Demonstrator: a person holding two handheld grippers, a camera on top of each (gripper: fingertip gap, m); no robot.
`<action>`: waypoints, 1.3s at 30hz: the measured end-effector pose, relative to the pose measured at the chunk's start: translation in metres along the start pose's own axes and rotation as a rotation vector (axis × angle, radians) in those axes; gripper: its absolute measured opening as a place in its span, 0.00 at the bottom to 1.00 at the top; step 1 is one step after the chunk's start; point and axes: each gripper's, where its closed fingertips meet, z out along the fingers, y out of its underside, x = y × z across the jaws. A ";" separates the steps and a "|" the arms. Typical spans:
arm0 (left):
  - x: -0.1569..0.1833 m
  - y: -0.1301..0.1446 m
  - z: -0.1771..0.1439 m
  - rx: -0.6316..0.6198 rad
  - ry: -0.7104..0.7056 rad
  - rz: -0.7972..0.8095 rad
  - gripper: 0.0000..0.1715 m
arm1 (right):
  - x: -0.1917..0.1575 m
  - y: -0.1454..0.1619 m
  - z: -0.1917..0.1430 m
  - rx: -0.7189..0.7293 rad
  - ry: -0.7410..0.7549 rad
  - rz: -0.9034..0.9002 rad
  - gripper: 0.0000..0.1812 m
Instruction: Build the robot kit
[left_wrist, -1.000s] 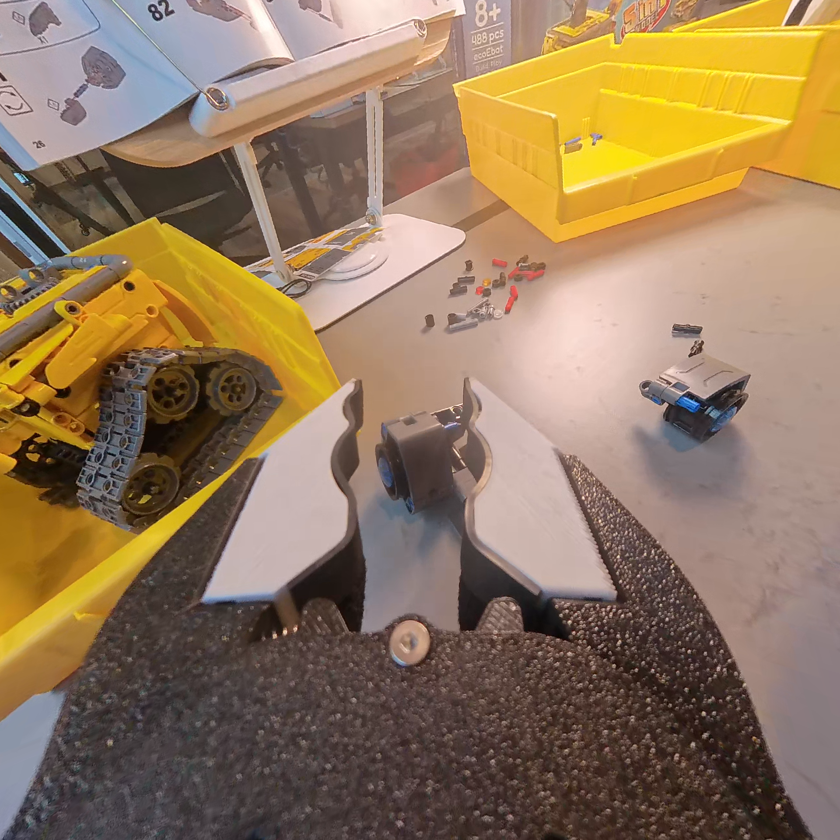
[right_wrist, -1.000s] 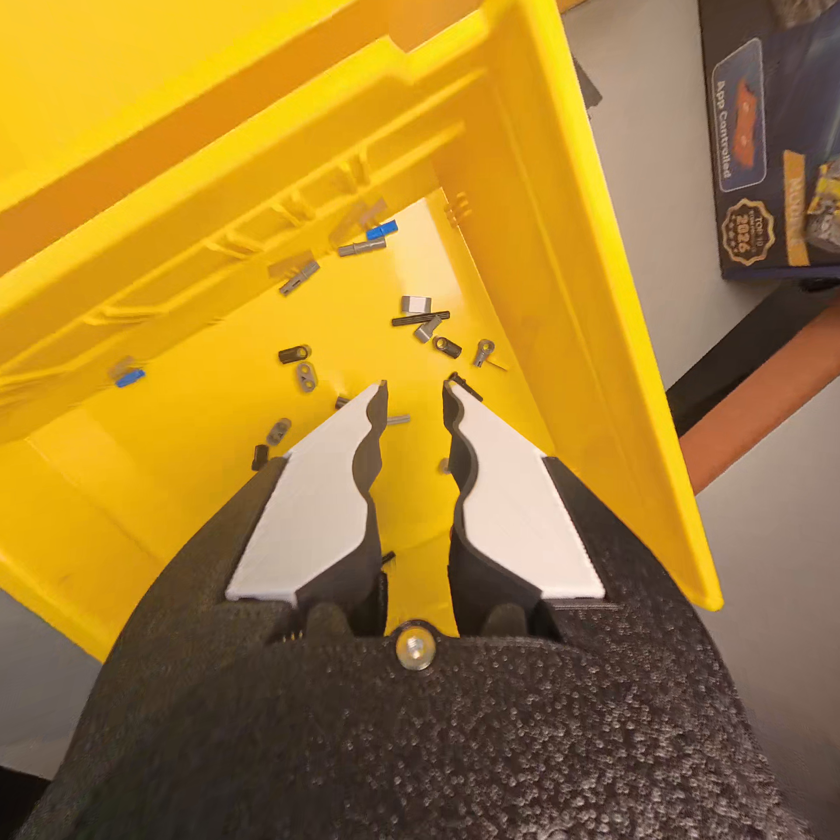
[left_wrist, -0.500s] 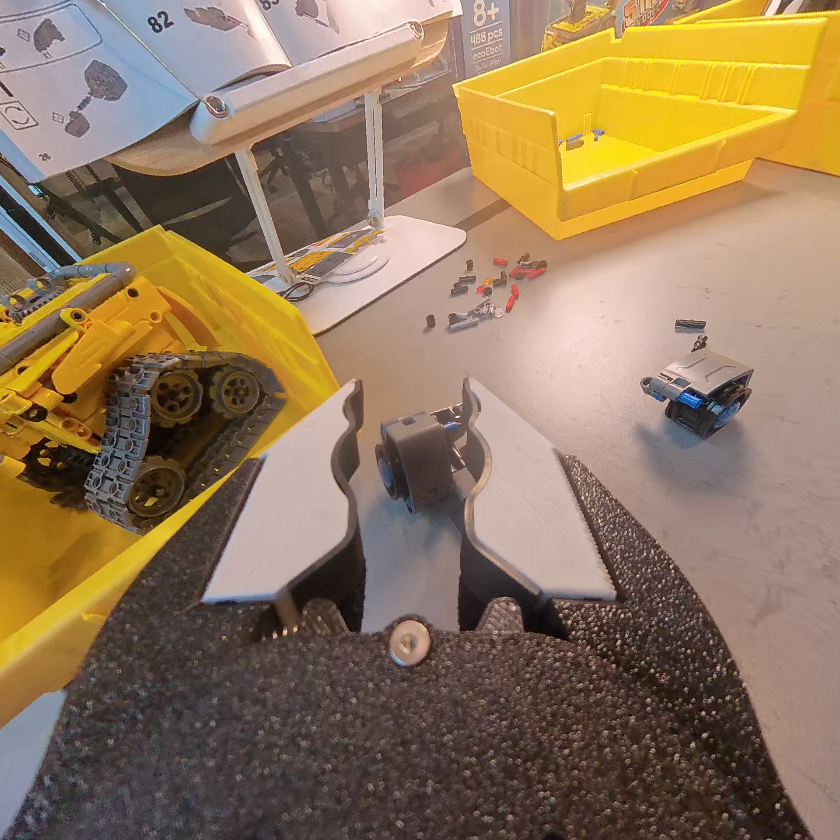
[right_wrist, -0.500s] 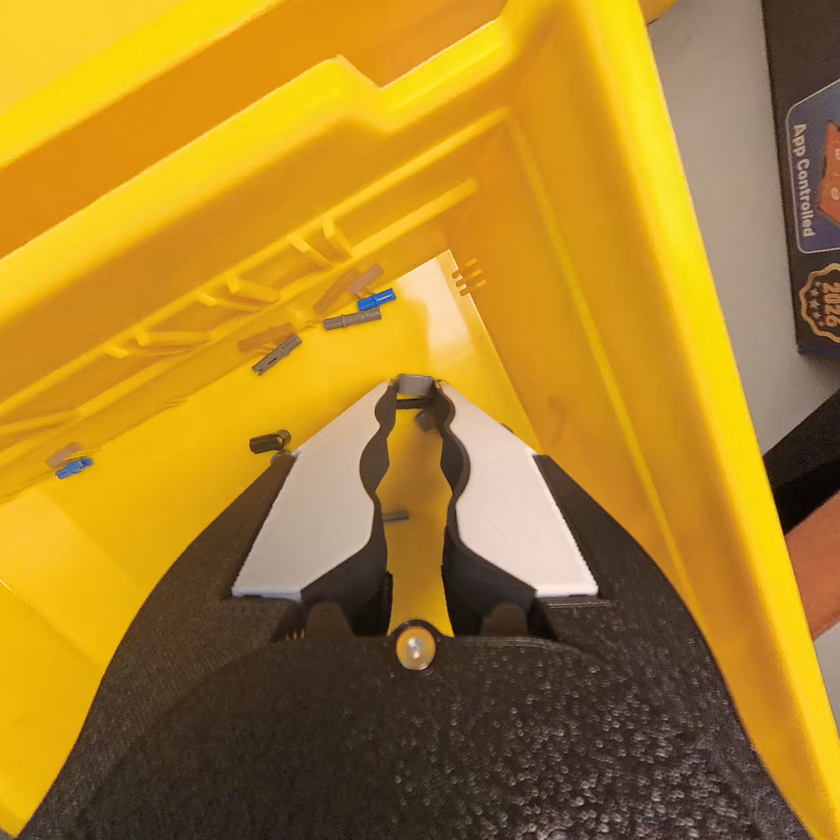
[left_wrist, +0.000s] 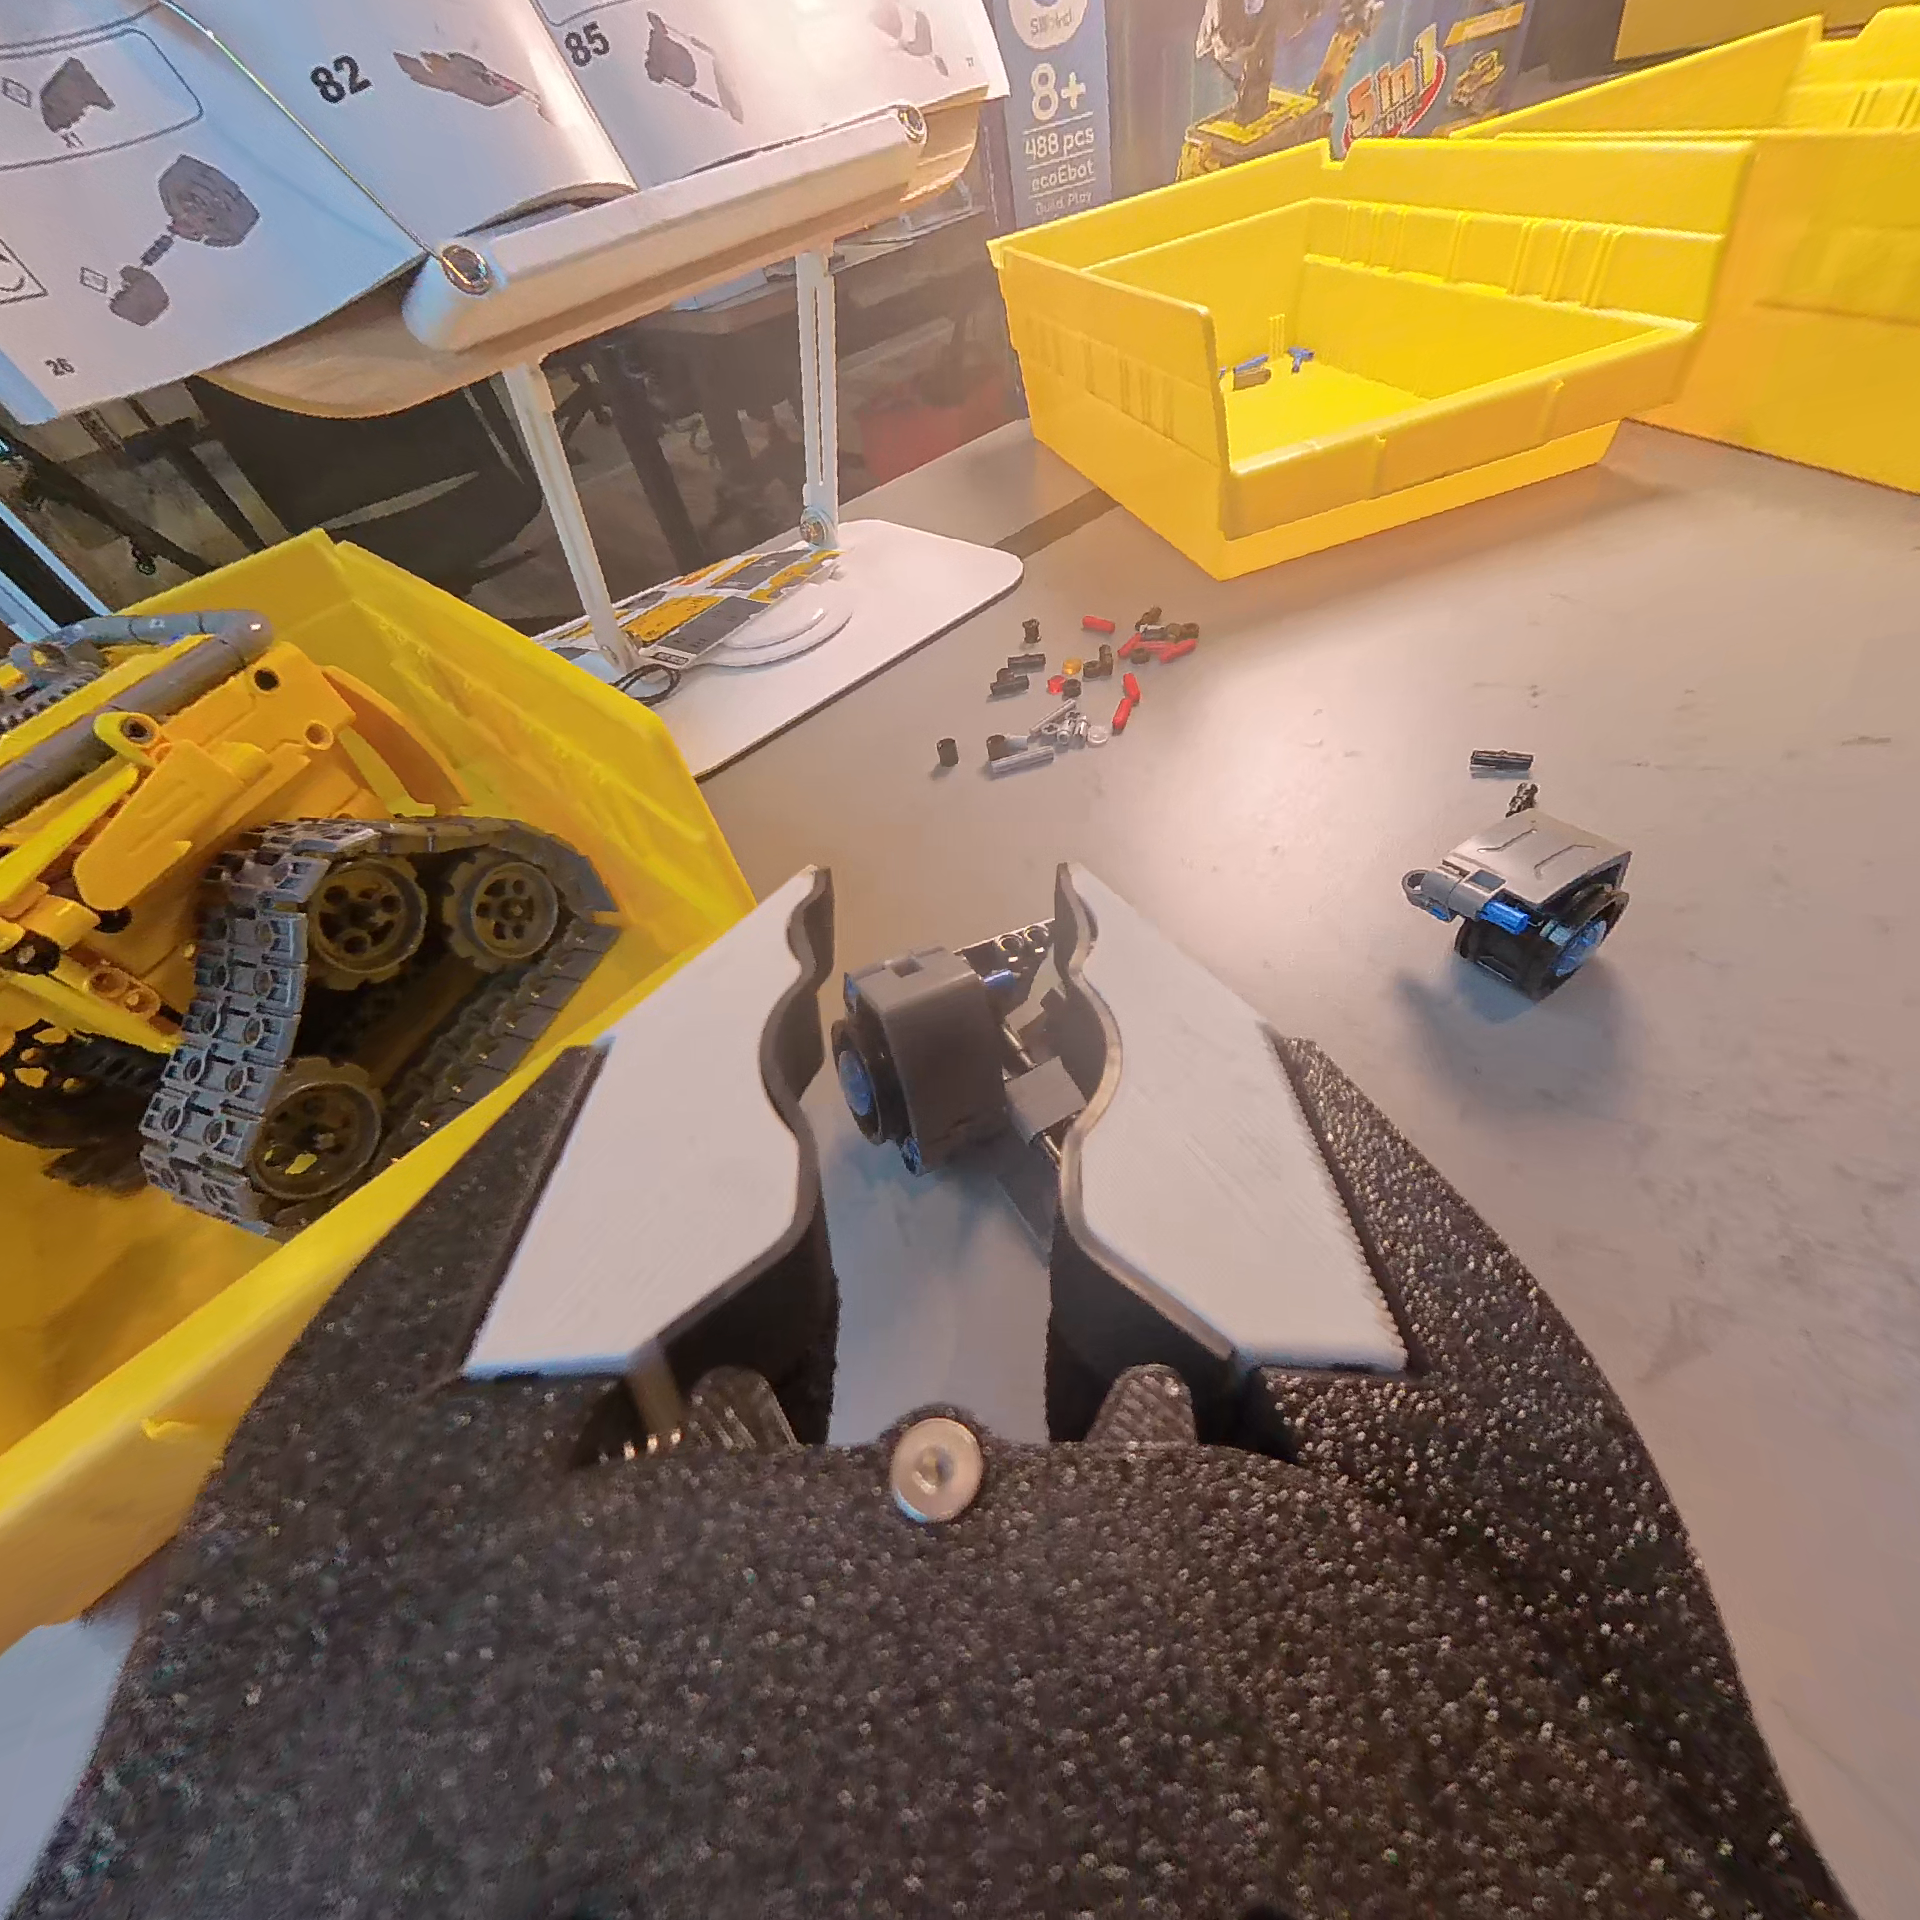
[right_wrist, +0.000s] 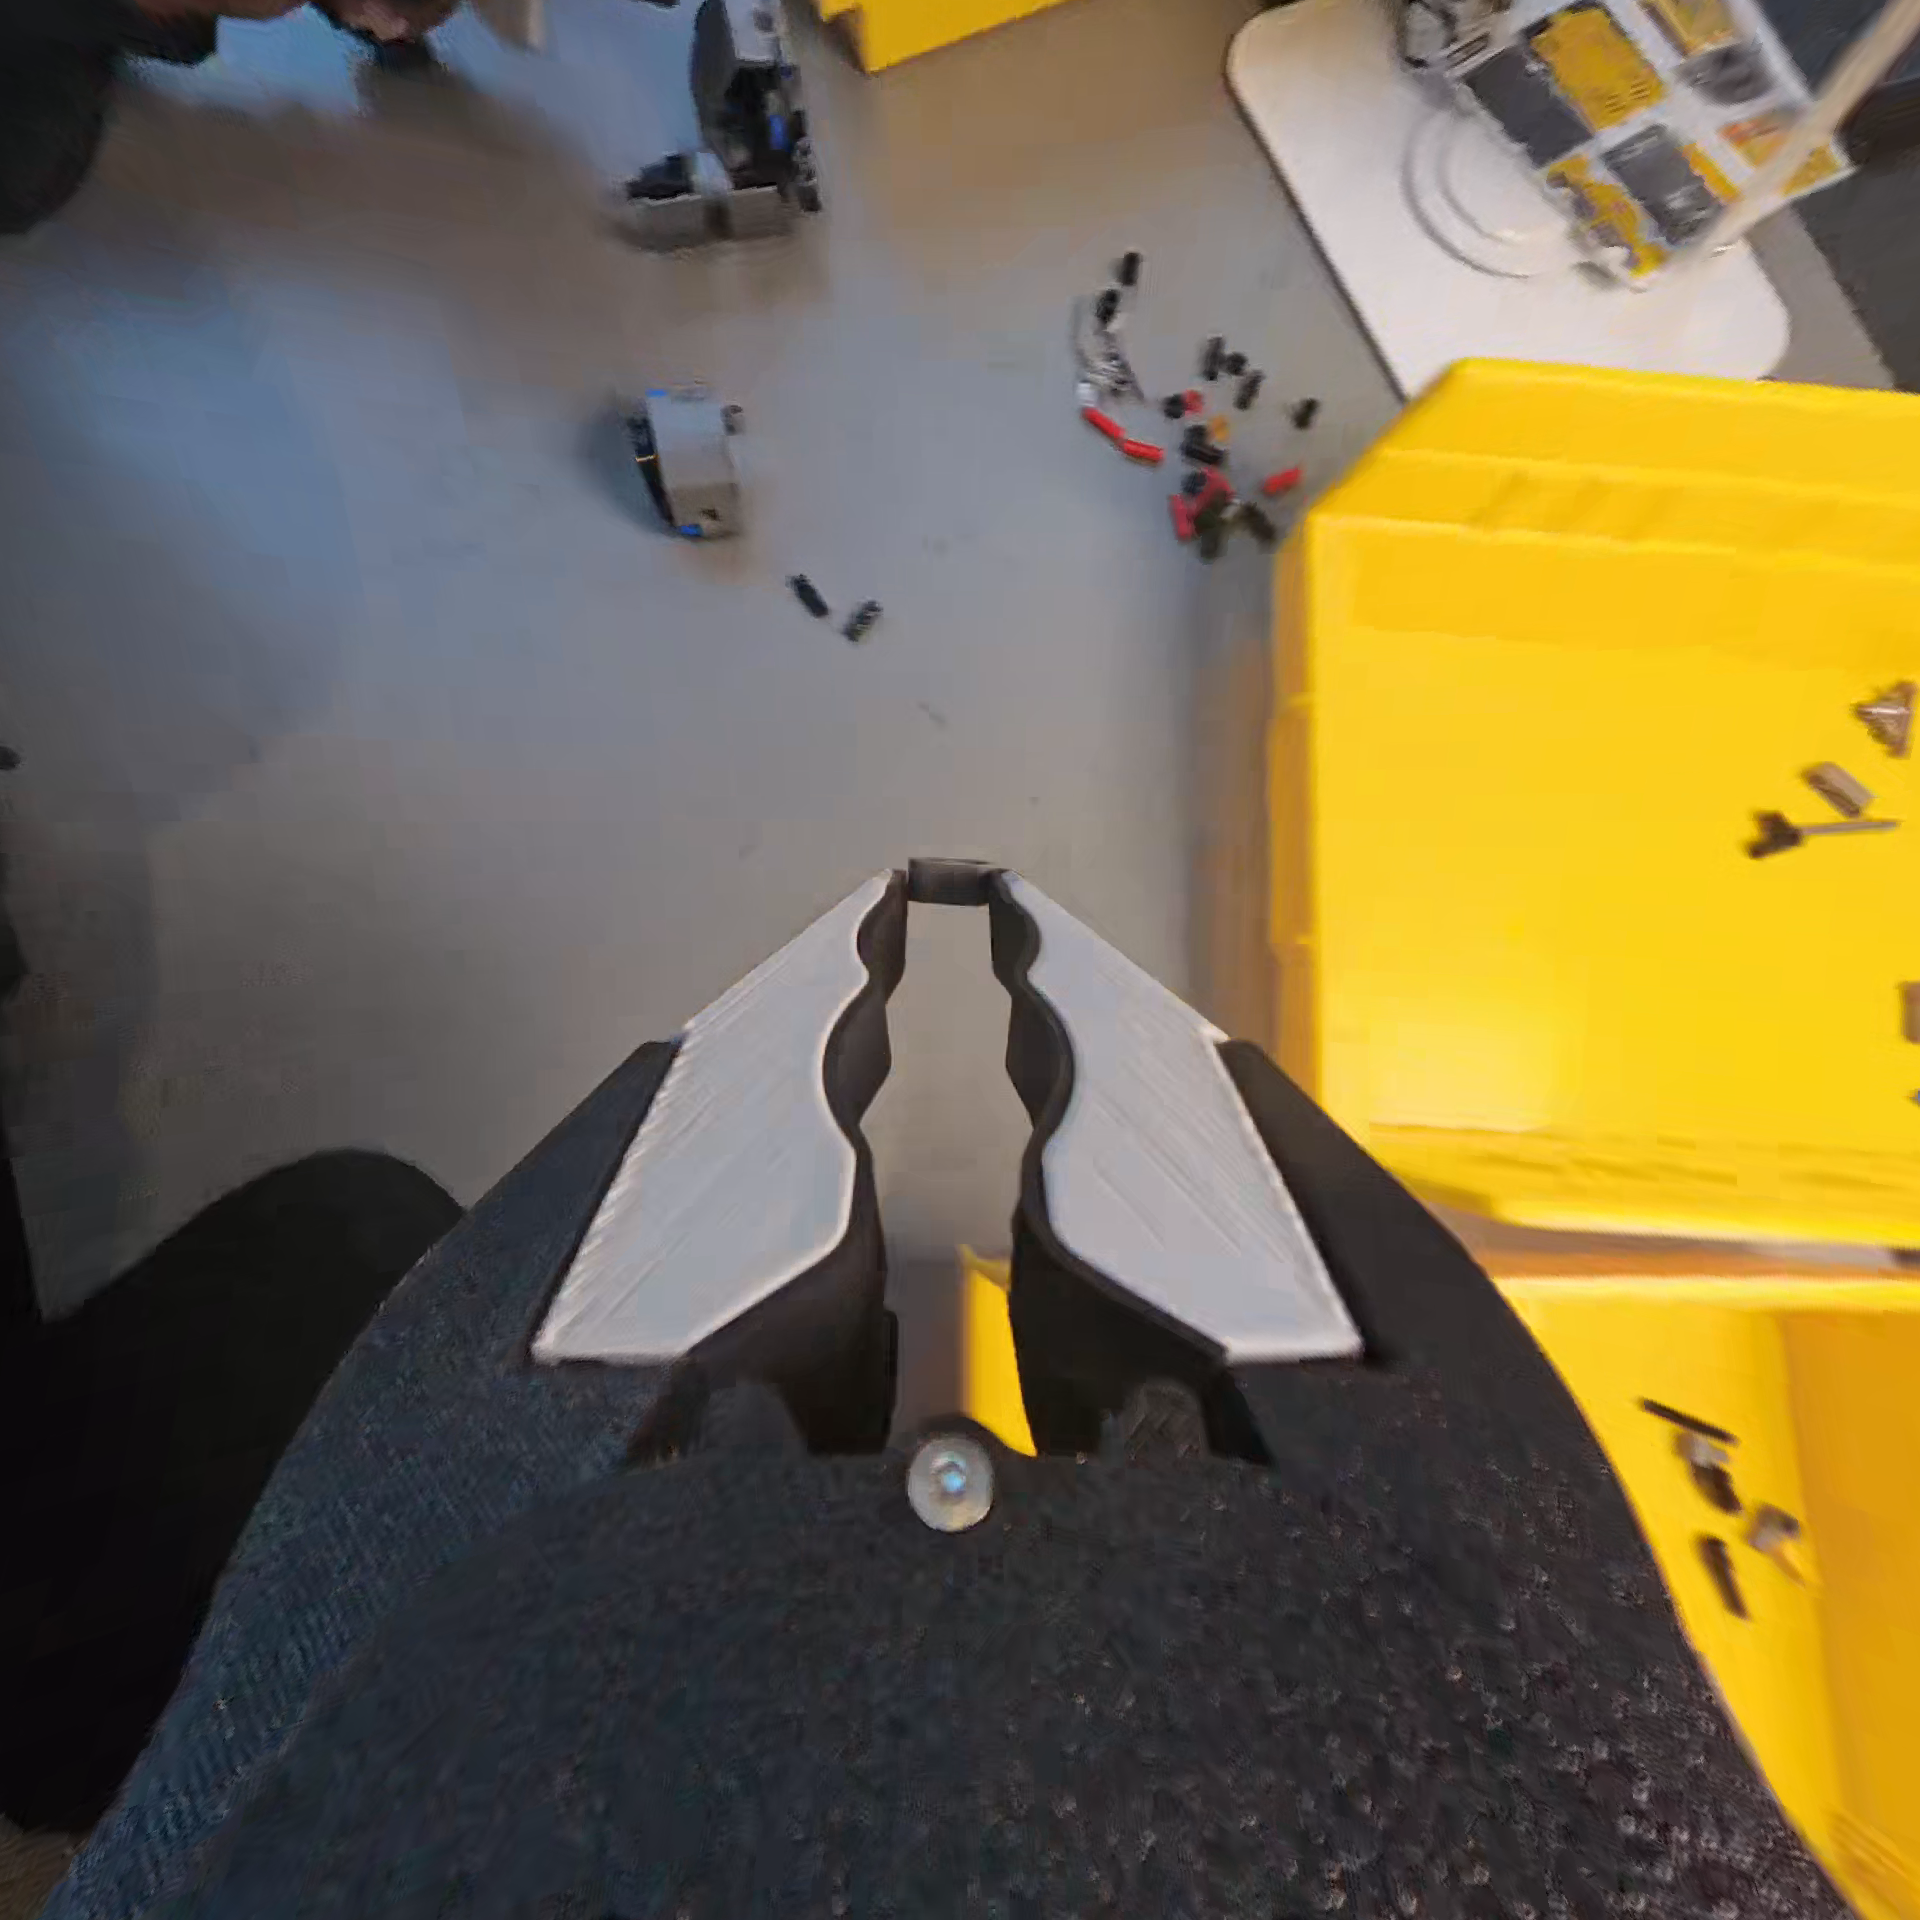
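Left fingers: my left gripper (left_wrist: 943, 940) stands spread, resting low on the grey worktop (left_wrist: 1558, 1195), around a grey brick module (left_wrist: 930, 1049) with a blue hub; I can't tell whether either finger touches it.
Right fingers: my right gripper (right_wrist: 948, 883) is pinched on a small dark connector piece (right_wrist: 948, 879) at its very tips, above the worktop beside the yellow parts bin (right_wrist: 1558, 831).
Connector handling: I judge it light, rigid, smooth plastic; the tip hold looks shallow and could slip.
Connector axis: too small and blurred to tell; it appears to span crosswise between the fingers.
Module handling: stiff, light, probably separable at pressed joints; the flat grey flanks look best.
Module facing: hub toward the left finger.
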 end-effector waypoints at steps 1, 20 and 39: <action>0.001 0.000 0.000 0.002 0.004 -0.001 0.24 | -0.022 -0.001 0.023 -0.015 -0.007 -0.003 0.08; 0.006 -0.005 -0.004 0.016 0.021 0.013 0.24 | 0.060 -0.015 -0.038 0.303 0.398 0.265 0.13; 0.009 -0.007 -0.005 0.022 0.034 0.010 0.24 | 0.153 0.155 -0.048 -0.068 0.561 0.681 0.00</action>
